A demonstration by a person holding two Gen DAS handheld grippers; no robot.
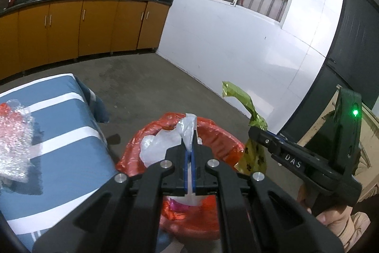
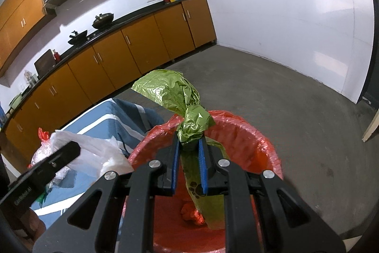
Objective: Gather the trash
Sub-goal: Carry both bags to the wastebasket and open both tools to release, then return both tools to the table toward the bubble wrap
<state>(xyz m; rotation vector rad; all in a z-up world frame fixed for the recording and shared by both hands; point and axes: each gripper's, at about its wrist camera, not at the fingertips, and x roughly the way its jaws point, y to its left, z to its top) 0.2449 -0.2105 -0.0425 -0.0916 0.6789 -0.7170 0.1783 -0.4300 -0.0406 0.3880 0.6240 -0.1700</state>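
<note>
Over the red-lined bin (image 2: 239, 134), much of its inside is hidden behind both claws, and what lies at the bottom is only a crumpled red scrap, hard to make out. Left gripper (image 1: 189, 153) is pressed together on a thin clear plastic bag (image 1: 188, 129), while the right gripper (image 2: 189, 146) pinches a knotted green bag (image 2: 175, 96) with paw prints, its tail hanging into the bin. Beside it, a blue-striped cloth (image 1: 59, 125) holds bubble wrap (image 1: 14, 134), cut off at the edge.
</note>
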